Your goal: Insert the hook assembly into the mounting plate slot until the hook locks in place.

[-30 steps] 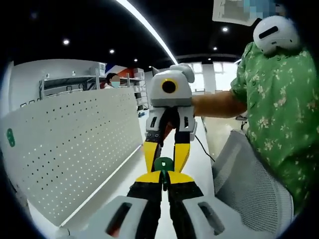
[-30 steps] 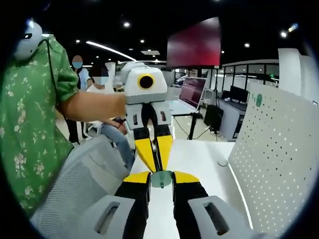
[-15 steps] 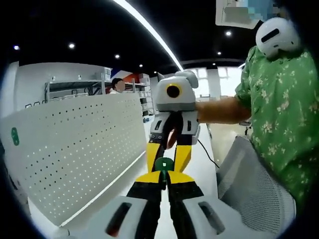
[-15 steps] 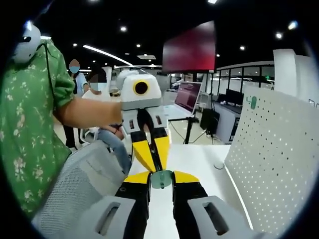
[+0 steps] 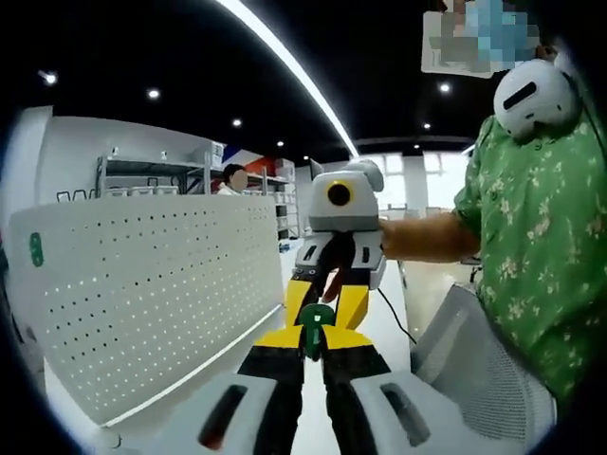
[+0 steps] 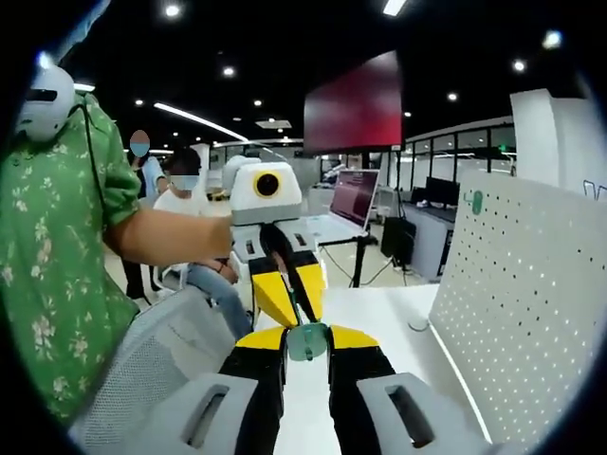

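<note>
Standing upright along the far edge of a white table (image 5: 391, 327), a large white perforated mounting plate (image 5: 152, 294) spreads from 8 to 10 o'clock in the left gripper view and from 2 to 4 o'clock (image 6: 517, 284) in the right gripper view. Marked near one upper corner of that plate by a small green tag (image 5: 35, 248). Seated at 3 o'clock in the left gripper view, a person in a green floral shirt (image 5: 531, 246), forearm reaching toward centre; same shirt at 9 o'clock (image 6: 47, 256) in the right gripper view. Angled beside that person, a grey mesh chair back (image 5: 474, 370). Hanging at 12 o'clock in the right gripper view, a dark red screen (image 6: 353, 104), with an open laptop (image 6: 346, 204) below it on a stand.

Meeting tip to tip at centre, both grippers pointed at each other above the table. Pressed onto a small green hook assembly (image 5: 314, 324), the left gripper (image 5: 316, 337), yellow-tipped black jaws nearly together around it. Pinching the same piece from the opposite side, the right gripper (image 6: 306, 339), the hook assembly (image 6: 306, 341) looking pale and translucent there. Held in the air between the two claws, well apart from the mounting plate.
</note>
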Tool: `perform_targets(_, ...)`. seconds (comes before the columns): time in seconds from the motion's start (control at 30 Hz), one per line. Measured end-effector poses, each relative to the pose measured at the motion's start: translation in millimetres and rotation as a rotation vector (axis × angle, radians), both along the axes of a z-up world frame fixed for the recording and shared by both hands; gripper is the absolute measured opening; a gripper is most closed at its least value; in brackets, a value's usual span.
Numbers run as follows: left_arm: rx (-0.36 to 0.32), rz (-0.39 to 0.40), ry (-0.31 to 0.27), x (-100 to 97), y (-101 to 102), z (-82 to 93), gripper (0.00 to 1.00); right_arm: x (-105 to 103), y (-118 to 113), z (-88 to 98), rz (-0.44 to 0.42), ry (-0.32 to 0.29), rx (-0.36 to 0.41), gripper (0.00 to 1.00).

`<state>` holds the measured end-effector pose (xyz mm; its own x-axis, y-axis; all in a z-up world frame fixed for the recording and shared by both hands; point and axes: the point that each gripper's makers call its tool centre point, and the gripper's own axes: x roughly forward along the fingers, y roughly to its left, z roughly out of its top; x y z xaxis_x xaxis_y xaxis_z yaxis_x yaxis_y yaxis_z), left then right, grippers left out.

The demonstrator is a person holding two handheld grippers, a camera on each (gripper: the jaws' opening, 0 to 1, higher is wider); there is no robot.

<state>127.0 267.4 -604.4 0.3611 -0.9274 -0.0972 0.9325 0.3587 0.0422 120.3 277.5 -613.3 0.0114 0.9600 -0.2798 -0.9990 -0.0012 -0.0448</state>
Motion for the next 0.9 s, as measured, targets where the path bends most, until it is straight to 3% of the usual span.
perform_targets(0.33,-0.008,0.0,-0.03,-2.6,-2.5,3.1,0.04,1.5,0.1,2.9,-0.016,0.007,0.012,0.15)
perform_targets(0.73,-0.033,-0.017,0.013,-4.2,-2.5,3.9,0.03,-0.5,-0.1,4.0,-0.002,0.005,0.025,0.16)
perform_targets(0.9,-0.035,-0.006,-0.007,-1.1,-2.4,3.7,0.03,3.3,-0.6,3.3,-0.013,0.014,0.02,0.16)
